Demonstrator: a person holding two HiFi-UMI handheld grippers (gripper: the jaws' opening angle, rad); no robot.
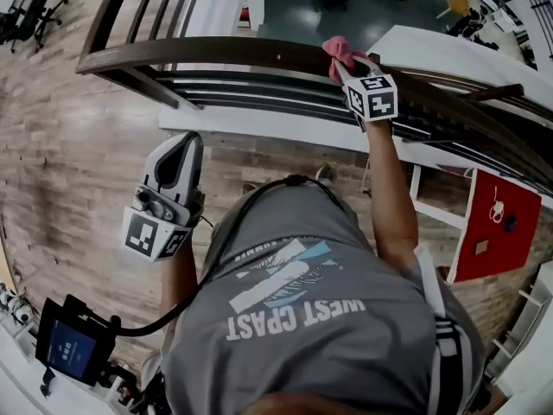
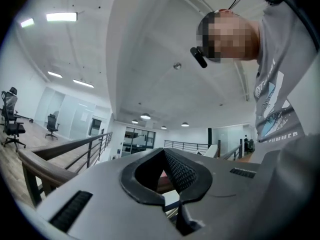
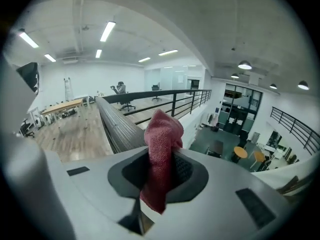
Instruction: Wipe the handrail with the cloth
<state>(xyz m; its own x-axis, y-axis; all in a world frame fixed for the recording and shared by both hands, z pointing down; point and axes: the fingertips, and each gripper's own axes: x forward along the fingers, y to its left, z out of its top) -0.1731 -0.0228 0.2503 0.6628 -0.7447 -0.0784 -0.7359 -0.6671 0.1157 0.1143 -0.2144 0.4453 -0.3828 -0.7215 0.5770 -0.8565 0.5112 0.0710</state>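
- left gripper (image 1: 186,150) is idle, low by our torso and well short of the rail; jaws together, nothing in them
- handrail (image 1: 216,52) runs across ahead of us, dark top
- right gripper (image 1: 352,66) has its jaws clamped on the pink cloth (image 1: 339,50); cloth sits at the rail top, right of centre
- step, we judge: wipe stroke at its start
- next needs: press cloth onto rail, slide along it, firm grip
- count: two grippers, one cloth, one handrail in reach
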